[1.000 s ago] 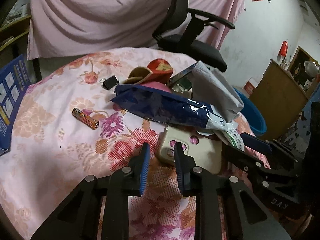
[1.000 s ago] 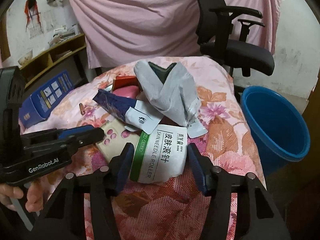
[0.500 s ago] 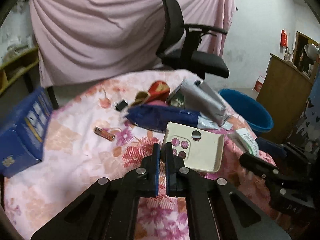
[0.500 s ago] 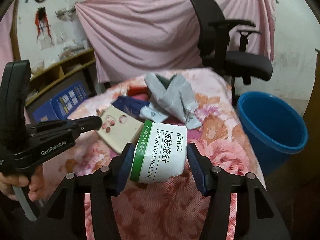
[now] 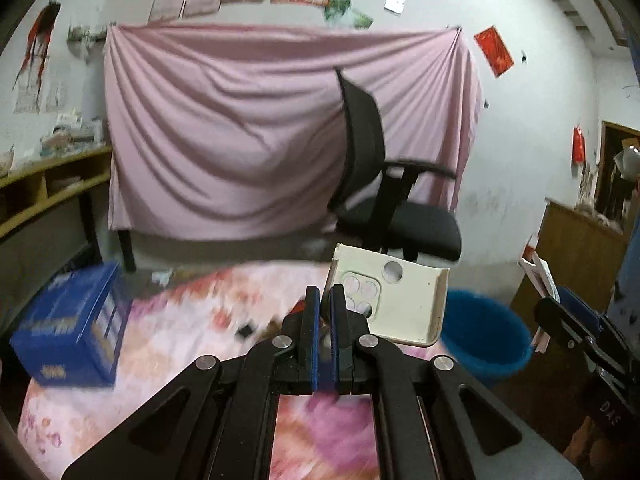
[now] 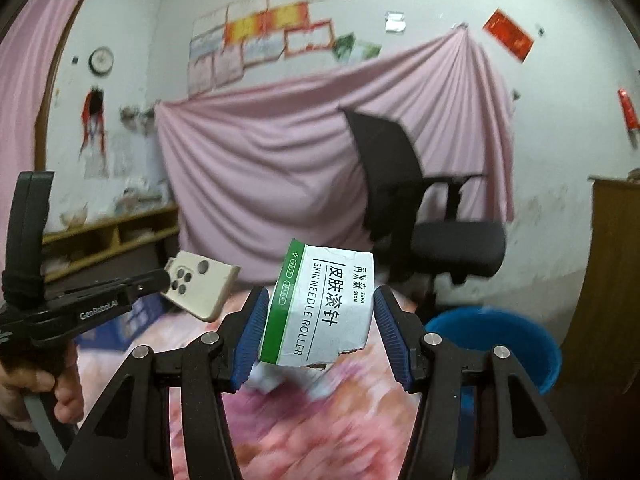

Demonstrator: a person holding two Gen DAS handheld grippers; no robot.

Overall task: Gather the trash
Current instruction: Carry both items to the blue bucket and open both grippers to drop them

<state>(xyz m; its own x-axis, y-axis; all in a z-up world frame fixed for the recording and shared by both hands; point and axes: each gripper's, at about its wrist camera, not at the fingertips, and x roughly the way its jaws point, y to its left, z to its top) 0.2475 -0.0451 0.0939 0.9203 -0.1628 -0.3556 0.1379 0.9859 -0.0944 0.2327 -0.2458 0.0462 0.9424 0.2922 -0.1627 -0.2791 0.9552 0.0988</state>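
My left gripper is shut on the edge of a cream phone case with camera holes, held up in the air above the floral table. The same case shows at the left gripper's tip in the right wrist view. My right gripper is shut on a white box with a green end, printed "SKIN NEEDLE ROLLER", also lifted off the table. A blue bucket stands on the floor to the right, also seen as the bucket beyond the case.
A blue carton lies at the table's left edge. A black office chair stands behind the table before a pink hanging sheet. A wooden cabinet is at the right. A hand holds the left gripper's handle.
The left gripper closed on the phone case and lifted it off the table. The right gripper rose with the box. Both views now tilt up toward the wall.
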